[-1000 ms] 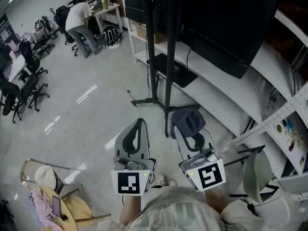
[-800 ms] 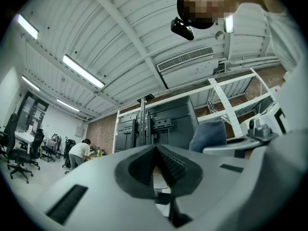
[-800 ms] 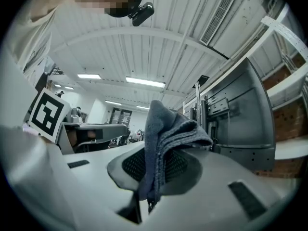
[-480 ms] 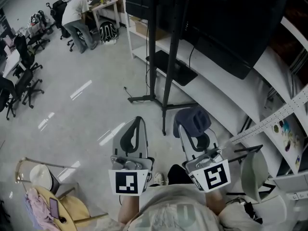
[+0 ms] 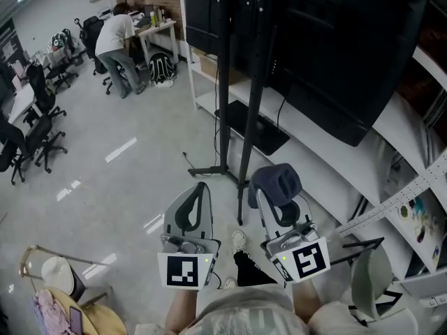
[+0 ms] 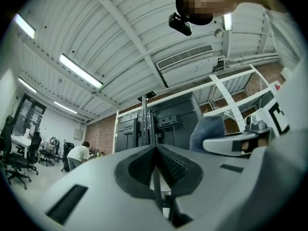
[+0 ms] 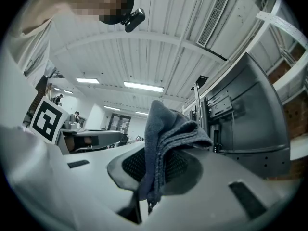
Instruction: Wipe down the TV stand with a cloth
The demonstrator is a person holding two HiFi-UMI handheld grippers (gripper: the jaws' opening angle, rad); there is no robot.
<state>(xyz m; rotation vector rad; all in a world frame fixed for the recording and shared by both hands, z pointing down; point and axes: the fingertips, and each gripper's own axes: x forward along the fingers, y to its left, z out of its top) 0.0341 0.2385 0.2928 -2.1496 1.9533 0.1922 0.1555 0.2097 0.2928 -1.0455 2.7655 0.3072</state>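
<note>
A black TV stand (image 5: pixel 225 82) with tall twin poles stands ahead of me, its feet on the grey floor; a large dark screen (image 5: pixel 335 40) hangs on it. My right gripper (image 5: pixel 274 187) is shut on a dark blue-grey cloth (image 5: pixel 276 179), which bunches over the jaw tips, seen folded in the right gripper view as the cloth (image 7: pixel 166 138). My left gripper (image 5: pixel 201 187) is shut with nothing in it, its ribbed jaws (image 6: pixel 156 165) pressed together. Both grippers are held low, short of the stand's base (image 5: pixel 209 168).
A white shelf unit (image 5: pixel 307 138) runs behind the stand, with a black flat device (image 5: pixel 253 125) on its low shelf. A person (image 5: pixel 115 40) bends at a desk far left. Office chairs (image 5: pixel 31 128) stand at left. A round stool with a hat (image 5: pixel 59 274) is near my left.
I have stepped closer and the view has tilted up: the stand and screen sit nearer and larger. Both grippers stay shut, the cloth still in the right one.
</note>
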